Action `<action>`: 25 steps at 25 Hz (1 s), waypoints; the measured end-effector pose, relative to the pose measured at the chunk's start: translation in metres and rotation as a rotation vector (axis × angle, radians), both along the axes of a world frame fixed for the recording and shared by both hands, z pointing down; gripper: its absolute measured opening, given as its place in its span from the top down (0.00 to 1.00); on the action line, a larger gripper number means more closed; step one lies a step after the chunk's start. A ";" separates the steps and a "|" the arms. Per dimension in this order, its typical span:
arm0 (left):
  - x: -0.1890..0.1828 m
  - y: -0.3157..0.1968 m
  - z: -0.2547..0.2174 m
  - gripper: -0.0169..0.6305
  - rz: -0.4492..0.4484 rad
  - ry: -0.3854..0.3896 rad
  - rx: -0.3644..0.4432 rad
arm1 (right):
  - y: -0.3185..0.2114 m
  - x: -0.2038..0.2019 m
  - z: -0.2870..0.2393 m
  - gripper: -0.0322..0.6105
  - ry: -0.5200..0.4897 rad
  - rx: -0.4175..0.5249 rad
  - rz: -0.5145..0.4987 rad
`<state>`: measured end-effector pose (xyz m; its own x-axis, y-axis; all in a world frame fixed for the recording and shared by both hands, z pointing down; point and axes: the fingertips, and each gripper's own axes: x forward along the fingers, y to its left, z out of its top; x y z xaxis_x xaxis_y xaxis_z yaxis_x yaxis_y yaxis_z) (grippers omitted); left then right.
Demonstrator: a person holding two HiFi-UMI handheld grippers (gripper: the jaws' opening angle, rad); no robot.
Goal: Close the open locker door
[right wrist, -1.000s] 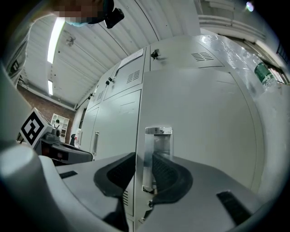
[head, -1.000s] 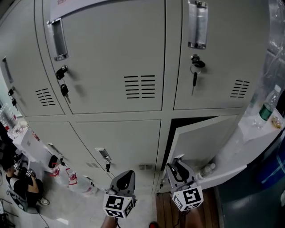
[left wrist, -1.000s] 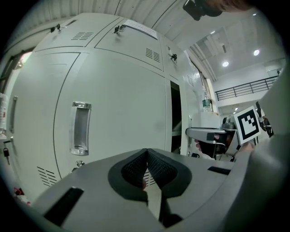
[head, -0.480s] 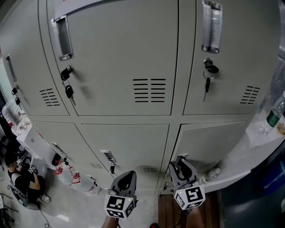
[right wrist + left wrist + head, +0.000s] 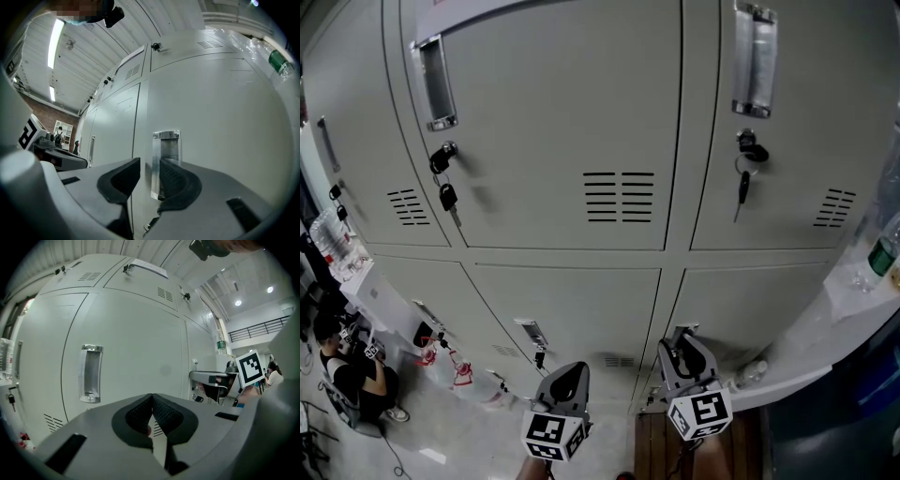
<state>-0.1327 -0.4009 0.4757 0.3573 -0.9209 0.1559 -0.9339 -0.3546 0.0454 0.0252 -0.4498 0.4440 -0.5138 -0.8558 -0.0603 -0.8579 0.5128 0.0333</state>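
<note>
The bottom right locker door (image 5: 755, 300) is grey and lies flush in its frame, with no dark gap showing. My right gripper (image 5: 679, 337) is close in front of its left edge, by the metal handle (image 5: 166, 149). Its jaws stand apart; the door seam and handle show behind the gap, and no pad presses on them. In the left gripper view the right gripper (image 5: 220, 381) also shows at the right. My left gripper (image 5: 566, 368) hangs before the middle bottom locker, shut on nothing (image 5: 152, 398), facing that door's recessed handle (image 5: 90, 373).
Keys (image 5: 448, 197) (image 5: 742, 190) hang from the locks of the upper lockers. A white ledge (image 5: 825, 333) with a green-labelled bottle (image 5: 886, 255) juts out at the right. At the lower left a person (image 5: 342, 370) sits beside bags (image 5: 455, 373) on the floor.
The bottom right door stood ajar with a dark gap above it one second ago; it has swung flush. My right gripper moved slightly toward the lockers with it. The left barely moved.
</note>
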 end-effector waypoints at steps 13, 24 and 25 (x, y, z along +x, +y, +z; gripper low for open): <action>-0.003 -0.004 0.000 0.94 -0.025 -0.002 0.001 | -0.007 0.005 0.000 0.77 -0.005 -0.004 0.009; 0.007 0.000 -0.009 0.94 0.001 -0.001 0.021 | 0.008 0.023 -0.008 0.77 -0.003 0.005 0.044; 0.008 0.001 -0.010 0.94 0.006 -0.001 0.025 | 0.011 0.025 -0.009 0.77 0.000 0.007 0.050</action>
<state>-0.1245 -0.3997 0.4655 0.3631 -0.9222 0.1330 -0.9316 -0.3617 0.0355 0.0501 -0.4391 0.4351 -0.4700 -0.8801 -0.0665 -0.8827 0.4686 0.0367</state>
